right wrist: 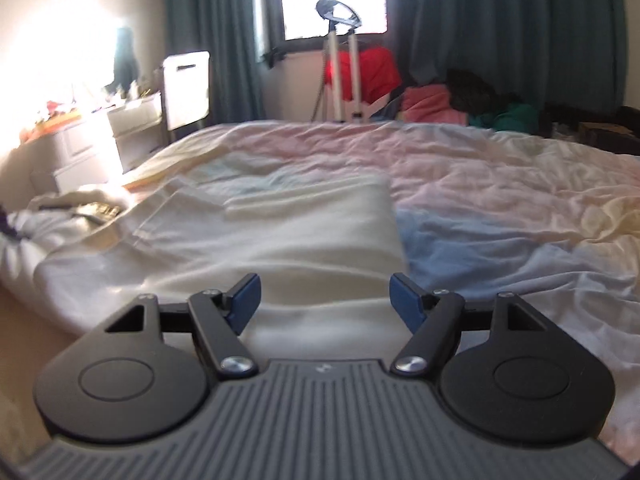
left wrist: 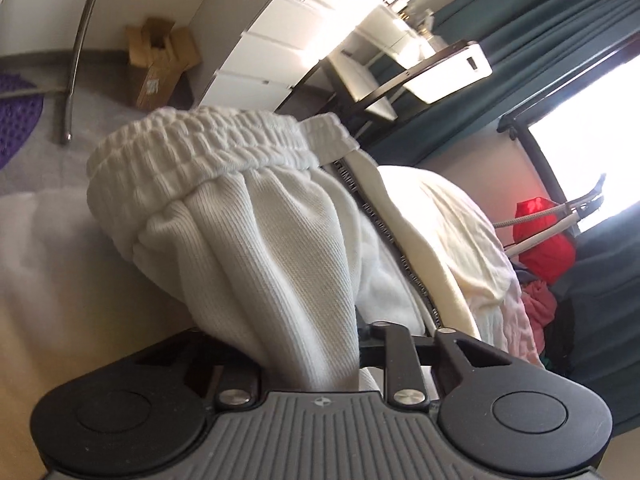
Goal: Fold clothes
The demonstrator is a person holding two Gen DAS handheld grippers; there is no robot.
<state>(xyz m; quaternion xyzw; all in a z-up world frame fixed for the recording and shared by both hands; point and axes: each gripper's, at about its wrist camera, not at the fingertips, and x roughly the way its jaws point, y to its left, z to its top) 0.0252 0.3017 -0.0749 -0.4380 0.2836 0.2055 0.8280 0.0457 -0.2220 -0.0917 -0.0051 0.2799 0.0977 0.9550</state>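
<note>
My left gripper is shut on a white ribbed garment and holds it up close to the camera; its elastic cuff bunches at the top and its zipper runs down the right. The fabric hides the fingertips. In the right wrist view the same white garment lies spread flat on the bed. My right gripper is open and empty, with blue pads, hovering just above the garment's near edge.
The bed has a crumpled pastel cover. A white dresser and white chair stand at the left. A tripod, red cloth and piled clothes sit beyond the bed by teal curtains. A cardboard box stands by white drawers.
</note>
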